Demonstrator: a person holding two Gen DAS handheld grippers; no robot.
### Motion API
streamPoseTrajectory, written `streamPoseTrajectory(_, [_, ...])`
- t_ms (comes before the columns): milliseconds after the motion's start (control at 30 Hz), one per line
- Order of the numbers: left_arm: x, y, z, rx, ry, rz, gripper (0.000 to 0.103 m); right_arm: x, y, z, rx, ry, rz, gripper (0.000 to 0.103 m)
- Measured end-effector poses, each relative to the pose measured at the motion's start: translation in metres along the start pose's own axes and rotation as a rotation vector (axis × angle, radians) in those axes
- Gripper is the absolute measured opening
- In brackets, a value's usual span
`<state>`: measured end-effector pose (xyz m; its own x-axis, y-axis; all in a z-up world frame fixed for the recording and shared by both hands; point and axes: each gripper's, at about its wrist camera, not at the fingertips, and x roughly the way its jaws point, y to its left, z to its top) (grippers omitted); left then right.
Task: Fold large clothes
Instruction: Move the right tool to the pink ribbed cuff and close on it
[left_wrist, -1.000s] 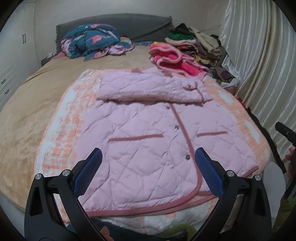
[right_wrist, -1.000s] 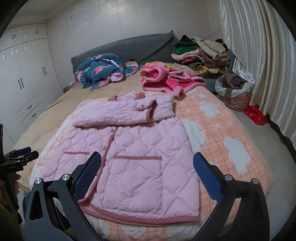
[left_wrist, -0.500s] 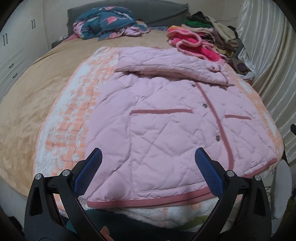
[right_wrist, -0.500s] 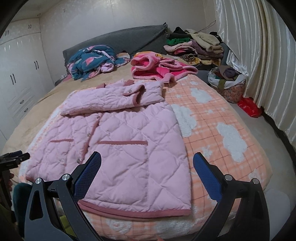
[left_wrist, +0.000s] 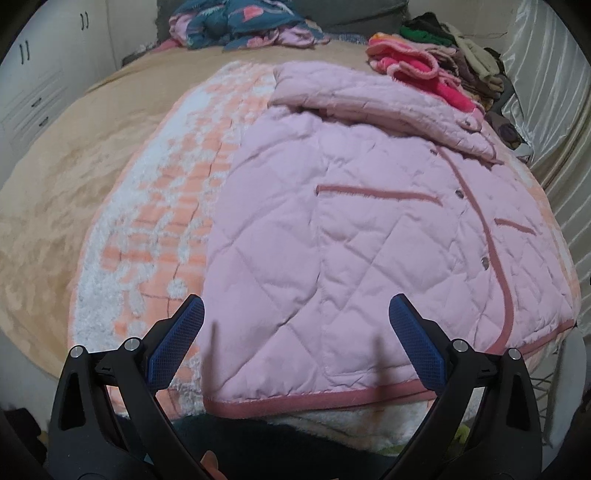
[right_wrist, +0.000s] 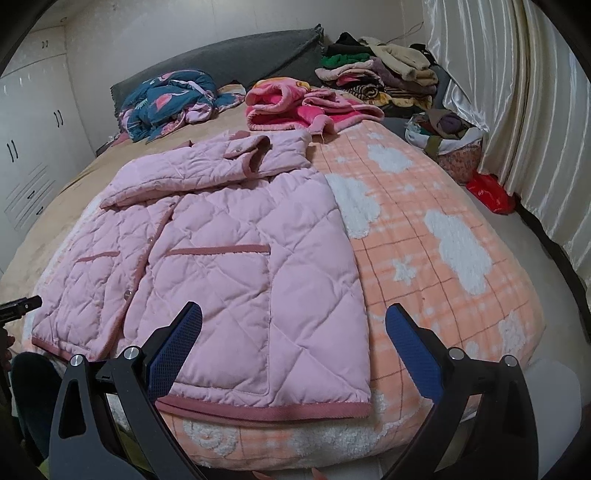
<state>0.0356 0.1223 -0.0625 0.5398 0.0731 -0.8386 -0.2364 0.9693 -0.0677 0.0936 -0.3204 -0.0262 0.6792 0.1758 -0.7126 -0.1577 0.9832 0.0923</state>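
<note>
The quilted pink jacket (left_wrist: 332, 240) is lying flat at the bed's (left_wrist: 74, 184) foot edge—soft, bulky, light. Both grippers, left (left_wrist: 295, 343) and right (right_wrist: 293, 343), are hovering with jaws spread; you are taking the hem corners.

Left gripper (left_wrist: 295, 343) and right gripper (right_wrist: 293, 345), jaws wide apart.

The left gripper (left_wrist: 295, 343) is showing black plastic arms with silver screws; the right gripper (right_wrist: 293, 343) is wearing matching blue textured pads (right_wrist: 173, 350).
</note>
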Motion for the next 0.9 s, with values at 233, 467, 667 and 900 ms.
streamPoseTrajectory(233, [0.006,0.013,-0.002,-0.006,0.035,0.010,0.094,0.011,-0.008,-0.008,0.017,0.036,-0.003,0.099])
streamPoseTrajectory(467, [0.013,0.023,-0.009,-0.021,0.073,0.003,0.094,0.027,-0.022,-0.022,0.042,0.091,-0.014,0.099])
streamPoseTrajectory(667, [0.016,0.028,-0.016,-0.023,0.107,-0.008,0.094,0.043,-0.033,-0.037,0.071,0.149,-0.011,0.099])
streamPoseTrajectory(900, [0.023,0.025,-0.016,0.018,0.149,0.039,0.094,0.062,-0.043,-0.057,0.129,0.211,0.031,0.099])
